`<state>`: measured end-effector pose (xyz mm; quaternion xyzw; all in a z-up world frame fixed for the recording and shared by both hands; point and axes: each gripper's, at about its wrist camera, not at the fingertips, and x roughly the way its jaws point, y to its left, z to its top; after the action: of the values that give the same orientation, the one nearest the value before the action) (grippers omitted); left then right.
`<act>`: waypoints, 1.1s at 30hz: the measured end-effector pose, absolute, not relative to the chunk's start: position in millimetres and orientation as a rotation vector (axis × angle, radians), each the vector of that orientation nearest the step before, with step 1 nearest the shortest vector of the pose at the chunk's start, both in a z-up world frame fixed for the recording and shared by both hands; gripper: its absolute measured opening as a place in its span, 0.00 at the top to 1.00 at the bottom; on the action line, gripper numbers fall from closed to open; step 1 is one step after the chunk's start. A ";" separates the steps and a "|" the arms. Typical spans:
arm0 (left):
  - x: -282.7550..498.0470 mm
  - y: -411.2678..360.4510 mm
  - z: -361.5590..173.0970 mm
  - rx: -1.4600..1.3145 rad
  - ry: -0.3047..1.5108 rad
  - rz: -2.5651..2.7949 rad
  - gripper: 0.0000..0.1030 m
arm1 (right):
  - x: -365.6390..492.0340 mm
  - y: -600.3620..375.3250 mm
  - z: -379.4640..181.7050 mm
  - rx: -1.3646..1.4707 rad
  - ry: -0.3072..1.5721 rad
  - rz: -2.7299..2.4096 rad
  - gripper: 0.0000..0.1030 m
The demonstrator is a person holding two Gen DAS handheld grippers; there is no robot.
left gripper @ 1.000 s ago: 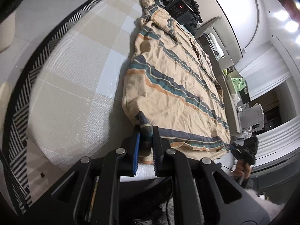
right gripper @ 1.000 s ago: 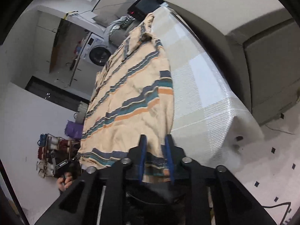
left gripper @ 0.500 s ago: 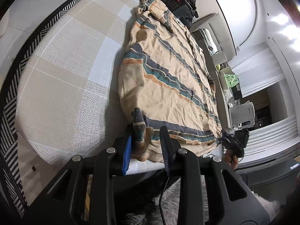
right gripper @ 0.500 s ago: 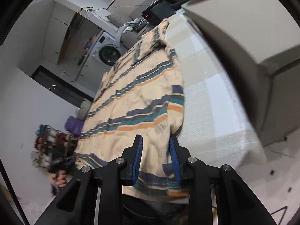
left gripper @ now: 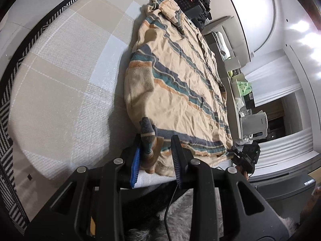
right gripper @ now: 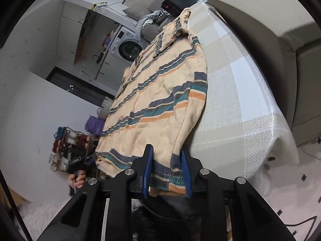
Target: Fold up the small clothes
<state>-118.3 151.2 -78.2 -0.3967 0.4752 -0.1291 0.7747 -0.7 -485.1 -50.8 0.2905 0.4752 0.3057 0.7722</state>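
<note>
A peach shirt with blue, teal and orange stripes [left gripper: 180,84] lies flat on the checked tablecloth [left gripper: 66,80], collar at the far end. My left gripper [left gripper: 156,140] is open at the near hem corner. A bunched fold of hem stands between its jaws and leans on the left pad. In the right wrist view the same shirt [right gripper: 160,104] fills the middle, and my right gripper [right gripper: 166,150] is open with the flat hem lying between its jaws. Each wrist view also shows the other gripper, small, in a hand at the opposite hem corner.
A black device with a red display [left gripper: 188,2] sits past the collar, beside dark clothes. The checked tablecloth [right gripper: 236,100] drops off at the near edge. A sofa [right gripper: 301,64], a washing machine [right gripper: 128,48], a shoe rack [right gripper: 68,146] and a striped rug [left gripper: 8,120] surround the table.
The left jaws have opened off the hem corner they were pinching, and the fold now stands loose between them. The right jaws stay about as wide. Both views have tilted slightly.
</note>
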 end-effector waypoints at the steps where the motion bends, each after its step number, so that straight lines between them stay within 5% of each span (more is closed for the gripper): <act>1: -117.5 150.7 -78.3 -0.862 1.021 -0.277 0.76 | -0.7 -483.5 -50.0 0.627 1.033 0.647 0.73; 12: -118.4 144.1 -70.7 -0.781 0.992 -0.214 0.87 | -15.5 -454.7 -26.8 0.371 1.027 0.423 0.93; 22: -122.2 157.0 -4.5 -0.762 0.743 -0.231 0.93 | -9.8 -482.9 14.1 0.719 0.756 0.487 0.93; 33: -94.4 184.2 50.8 -0.733 0.599 -0.216 0.93 | 20.2 -454.7 67.1 0.753 0.539 0.441 0.94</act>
<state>-94.4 184.2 50.8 -0.3523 0.2877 -0.1037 0.8845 20.2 -454.7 67.1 0.3601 0.2579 0.2111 0.8714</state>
